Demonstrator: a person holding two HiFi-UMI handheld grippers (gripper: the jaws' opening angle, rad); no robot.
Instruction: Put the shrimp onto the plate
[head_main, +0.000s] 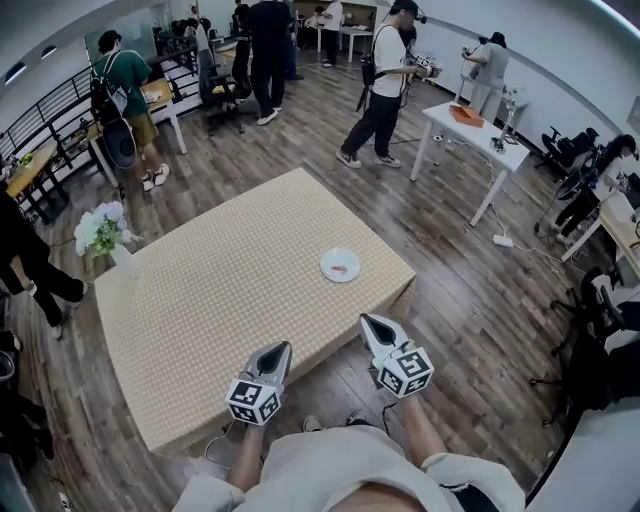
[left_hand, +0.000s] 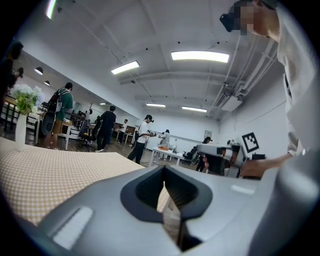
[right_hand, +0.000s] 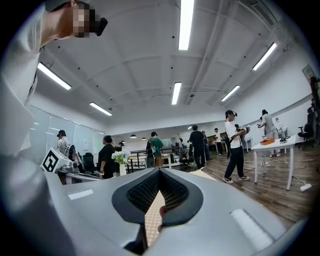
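The shrimp lies on the plate, toward 3 o'clock on the desk, so the job looks done (nothing left to carry). At 6 o'clock, the left gripper and right gripper have fingers pressed together, holding nothing.

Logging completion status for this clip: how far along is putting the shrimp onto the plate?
Done, by the look of it: the shrimp lies on the white plate on the checked table. In hand: nothing. The left tongs and right tongs are both shut and empty, at the table's near edge, well apart from the plate. Left to do: no step that I can see.
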